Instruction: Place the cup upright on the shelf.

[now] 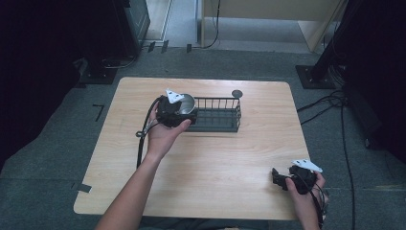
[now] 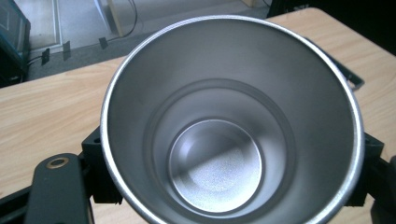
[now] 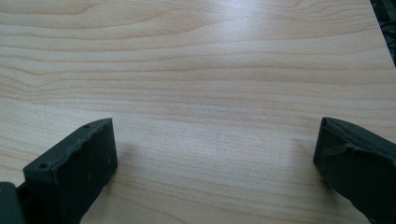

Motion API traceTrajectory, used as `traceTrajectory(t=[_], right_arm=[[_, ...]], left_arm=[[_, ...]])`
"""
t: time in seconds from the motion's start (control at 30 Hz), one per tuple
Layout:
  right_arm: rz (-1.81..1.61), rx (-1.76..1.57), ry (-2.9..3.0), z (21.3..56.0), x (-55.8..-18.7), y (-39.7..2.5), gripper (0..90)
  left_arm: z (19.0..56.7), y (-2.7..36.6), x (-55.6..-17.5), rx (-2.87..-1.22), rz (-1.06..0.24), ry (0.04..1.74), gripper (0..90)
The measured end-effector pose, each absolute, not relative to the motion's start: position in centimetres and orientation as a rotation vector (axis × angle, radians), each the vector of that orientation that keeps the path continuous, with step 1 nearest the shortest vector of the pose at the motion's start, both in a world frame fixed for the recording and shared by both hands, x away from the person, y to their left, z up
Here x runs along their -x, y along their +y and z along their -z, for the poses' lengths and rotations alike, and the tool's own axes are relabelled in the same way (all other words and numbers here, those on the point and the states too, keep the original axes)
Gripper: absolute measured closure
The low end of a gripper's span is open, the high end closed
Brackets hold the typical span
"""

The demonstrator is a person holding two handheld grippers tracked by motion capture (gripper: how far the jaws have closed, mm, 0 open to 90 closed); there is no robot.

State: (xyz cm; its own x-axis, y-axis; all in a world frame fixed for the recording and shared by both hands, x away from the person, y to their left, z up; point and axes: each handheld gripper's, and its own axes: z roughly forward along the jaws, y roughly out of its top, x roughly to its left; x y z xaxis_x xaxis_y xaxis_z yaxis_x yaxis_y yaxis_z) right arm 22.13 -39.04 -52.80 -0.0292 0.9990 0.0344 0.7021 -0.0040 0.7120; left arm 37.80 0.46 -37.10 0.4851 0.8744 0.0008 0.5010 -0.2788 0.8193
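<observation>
Gripping a steel cup (image 2: 229, 126), the left gripper (image 1: 176, 111) has its two black jaws pressed against the cup's outer wall on either side, as the left gripper view shows, with the cup's open mouth turned towards that camera and its inside bare and shiny. Seen from the high view, the cup (image 1: 186, 103) is held at the left end of a black wire basket (image 1: 218, 115), just over the basket's left rim; whether it touches the wire cannot be told. The left hand (image 1: 163, 136) wraps the gripper from below, and a black cable (image 1: 141, 139) trails down from it beside the forearm.

The basket stands on the far half of a pale wooden table (image 1: 201, 163), its long side running across. A small dark round disc (image 1: 237, 93) lies on the table just beyond the basket's far right corner.

Well away from the basket, near the table's near right corner, the right gripper (image 1: 276, 176) rests low over the wood in the right hand (image 1: 306, 191). In the right gripper view its jaws stand wide apart with only bare wood grain between them.
</observation>
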Motion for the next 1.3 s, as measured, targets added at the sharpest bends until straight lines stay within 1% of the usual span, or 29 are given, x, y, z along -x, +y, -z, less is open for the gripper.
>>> traceTrajectory(t=[0.57,1.0,1.3], right_arm=[[-0.781,-1.754,1.782,52.8,-22.1,-39.0,0.0],[-0.781,-1.755,1.782,52.8,-22.1,-39.0,0.0],[-0.781,-1.755,1.782,52.8,-22.1,-39.0,0.0]], left_arm=[[38.1,-1.1,-41.6,-1.893,-0.638,1.171,19.0],[40.0,-2.3,-43.1,-1.931,-0.651,1.198,19.0],[41.4,-2.8,-43.8,-1.988,-0.657,1.215,19.0]])
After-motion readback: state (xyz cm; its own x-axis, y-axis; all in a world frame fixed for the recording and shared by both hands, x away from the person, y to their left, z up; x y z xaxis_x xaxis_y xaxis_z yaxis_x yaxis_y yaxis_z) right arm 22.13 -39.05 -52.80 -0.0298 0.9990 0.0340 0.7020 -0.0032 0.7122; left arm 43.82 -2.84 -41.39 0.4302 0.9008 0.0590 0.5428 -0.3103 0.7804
